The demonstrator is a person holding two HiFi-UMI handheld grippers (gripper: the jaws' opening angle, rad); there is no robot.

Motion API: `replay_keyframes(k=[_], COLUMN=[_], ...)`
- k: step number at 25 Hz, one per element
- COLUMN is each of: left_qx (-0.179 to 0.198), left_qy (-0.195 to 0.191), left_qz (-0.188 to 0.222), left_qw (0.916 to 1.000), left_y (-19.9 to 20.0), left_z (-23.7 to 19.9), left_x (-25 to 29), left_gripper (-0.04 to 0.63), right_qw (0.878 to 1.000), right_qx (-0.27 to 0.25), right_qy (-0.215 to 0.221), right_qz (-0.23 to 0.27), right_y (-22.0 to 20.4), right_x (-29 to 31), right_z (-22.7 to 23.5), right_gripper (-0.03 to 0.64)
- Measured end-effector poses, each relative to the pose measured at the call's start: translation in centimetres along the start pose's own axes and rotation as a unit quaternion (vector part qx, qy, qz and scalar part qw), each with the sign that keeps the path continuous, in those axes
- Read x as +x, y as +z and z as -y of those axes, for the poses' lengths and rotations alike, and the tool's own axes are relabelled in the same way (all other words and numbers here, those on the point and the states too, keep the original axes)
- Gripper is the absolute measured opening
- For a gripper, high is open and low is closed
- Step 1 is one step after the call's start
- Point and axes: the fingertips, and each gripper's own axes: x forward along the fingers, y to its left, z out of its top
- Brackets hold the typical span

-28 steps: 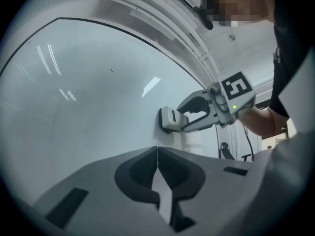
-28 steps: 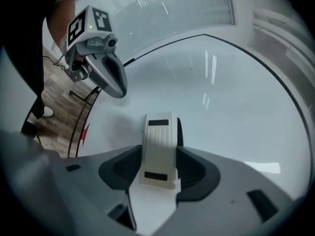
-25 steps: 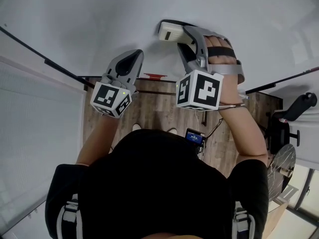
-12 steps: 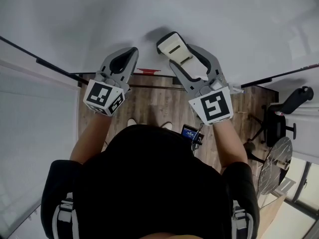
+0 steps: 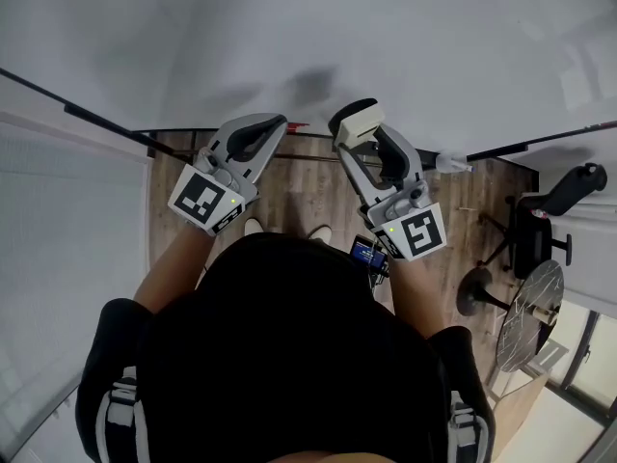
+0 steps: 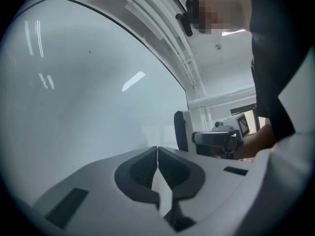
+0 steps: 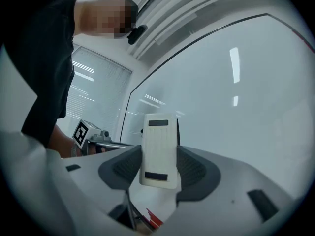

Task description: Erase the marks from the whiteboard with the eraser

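The whiteboard [image 5: 405,37] fills the top of the head view and looks almost bare; a tiny dark speck [image 6: 89,51] shows in the left gripper view. My right gripper [image 5: 359,131] is shut on the cream eraser [image 5: 355,122], held just below the board's lower edge. In the right gripper view the eraser [image 7: 159,149] stands upright between the pads, with the whiteboard [image 7: 236,107] behind it. My left gripper [image 5: 276,123] is shut and holds nothing, a little to the left of the eraser. Its jaws [image 6: 157,149] meet with no gap, and the eraser [image 6: 183,131] shows beyond them.
A black frame edge [image 5: 87,116] bounds the board at the lower left. Below lie a wooden floor [image 5: 289,196], a small device with a blue screen [image 5: 370,253] and an office chair [image 5: 554,225] at the right. Window blinds [image 5: 58,258] fill the left.
My right gripper has come down with the eraser from the board's face to below its lower edge. The left gripper has shifted slightly right and down.
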Motion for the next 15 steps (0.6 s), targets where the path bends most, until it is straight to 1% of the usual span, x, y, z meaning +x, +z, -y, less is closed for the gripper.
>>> replay_keyframes(k=[3, 6, 8, 11, 15], left_qx=[0.003, 0.005, 0.006, 0.006, 0.006], left_qy=[-0.008, -0.011, -0.008, -0.005, -0.010], left_qz=[0.004, 0.015, 0.012, 0.005, 0.014], left_qw=[1.0000, 0.9998, 0.9999, 1.0000, 0.9998], left_y=[-0.5, -0.5, -0.7, -0.9, -0.6], left_z=[0.9, 1.5, 1.5, 1.6, 2.1], left_x=[-0.4, -1.0, -1.2, -1.2, -1.2], left_gripper=[0.006, 0.006, 0.006, 0.006, 0.006], right_qw=[1.000, 0.999, 0.999, 0.999, 0.999], right_qx=[0.023, 0.031, 0.033, 0.037, 0.038], right_qy=[-0.014, -0.029, -0.035, -0.035, -0.025], right_qz=[0.000, -0.007, -0.009, -0.012, -0.010], right_y=[-1.3, -2.3, -2.5, -2.7, -2.6], right_x=[-0.9, -1.5, -1.5, -1.4, -1.4], right_z=[0.1, 0.4, 0.7, 0.8, 0.3], right_gripper=[0.224, 0.224, 0.224, 0.224, 0.224])
